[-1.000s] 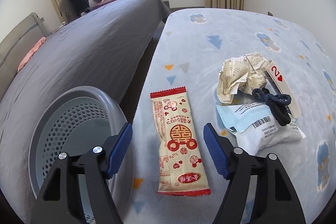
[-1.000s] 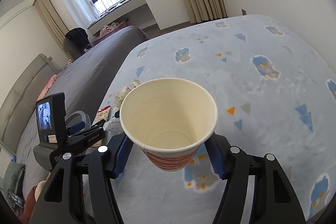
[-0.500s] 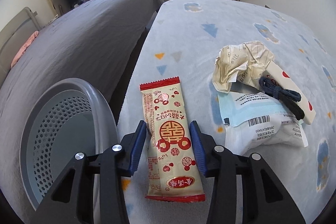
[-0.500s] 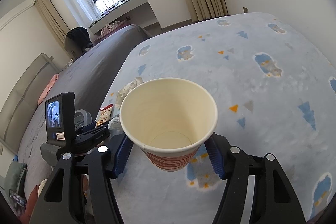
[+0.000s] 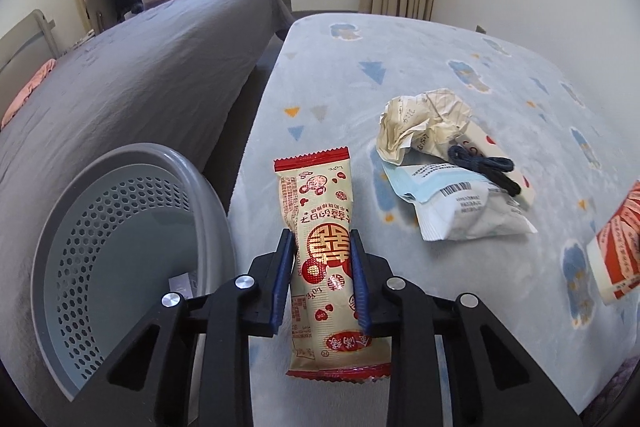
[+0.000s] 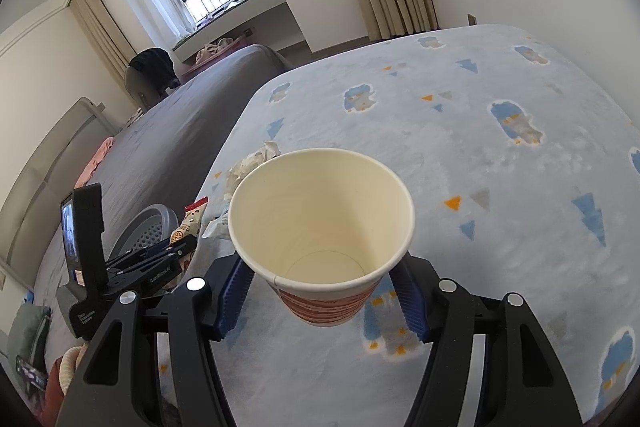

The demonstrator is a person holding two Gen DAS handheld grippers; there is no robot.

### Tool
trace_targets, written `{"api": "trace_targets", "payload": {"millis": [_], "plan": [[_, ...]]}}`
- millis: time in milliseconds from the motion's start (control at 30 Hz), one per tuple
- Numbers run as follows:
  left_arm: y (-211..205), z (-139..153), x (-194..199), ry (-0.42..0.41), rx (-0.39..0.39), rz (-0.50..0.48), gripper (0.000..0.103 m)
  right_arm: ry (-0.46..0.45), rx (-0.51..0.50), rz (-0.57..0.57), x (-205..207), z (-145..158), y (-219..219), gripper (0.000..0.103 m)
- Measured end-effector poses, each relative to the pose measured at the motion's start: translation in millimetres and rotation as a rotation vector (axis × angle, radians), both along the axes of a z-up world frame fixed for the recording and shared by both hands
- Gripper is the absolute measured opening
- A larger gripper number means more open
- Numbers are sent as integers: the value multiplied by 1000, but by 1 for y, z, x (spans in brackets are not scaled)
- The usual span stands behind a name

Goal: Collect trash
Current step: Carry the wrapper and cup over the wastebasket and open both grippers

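My left gripper [image 5: 322, 255] is shut on a cream and red snack wrapper [image 5: 320, 211] that lies lengthwise on the pale blue blanket. A grey perforated bin [image 5: 120, 259] stands just left of it. My right gripper [image 6: 322, 287] is shut on an empty paper cup [image 6: 322, 215] with red stripes, held above the blanket; the cup also shows at the right edge of the left wrist view [image 5: 616, 247]. A crumpled paper ball [image 5: 424, 123], a white and blue packet [image 5: 460, 211], a playing card and a dark cord [image 5: 486, 169] lie in a heap to the right.
The blue blanket [image 5: 400, 39] covers a bed beside a grey bed [image 5: 120, 79], with a dark gap between them. A small paper scrap lies inside the bin. The left gripper and bin show at the left of the right wrist view [image 6: 152, 263].
My left gripper moved forward over the snack wrapper and closed on it from open. The right gripper kept holding the cup nearly still.
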State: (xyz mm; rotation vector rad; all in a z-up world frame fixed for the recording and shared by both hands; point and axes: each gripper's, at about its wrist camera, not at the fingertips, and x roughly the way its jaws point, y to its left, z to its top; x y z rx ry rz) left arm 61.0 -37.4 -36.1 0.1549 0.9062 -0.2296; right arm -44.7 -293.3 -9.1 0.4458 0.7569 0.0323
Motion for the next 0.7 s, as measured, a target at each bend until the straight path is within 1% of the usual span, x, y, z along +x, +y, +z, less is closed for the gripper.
{"api": "trace_targets", "payload": {"millis": [133,233,400,567,700], "plan": [[9,11,-11,-28,-7,-5,27,-1,-11,19,2,1,10,62],[19,19,-19,-50,-9,9,27,-2,-22,42,6,2,21,62],[44,33,-29,-73,-11,48,27,-3,-2,97,17,8,46,62],[83,49,-33,-104,-4,109,27,-23,-12,168,32,21,82,62],[121,60,-32,-131,10,170,27,-42,-21,243,50,32,115,62]]}}
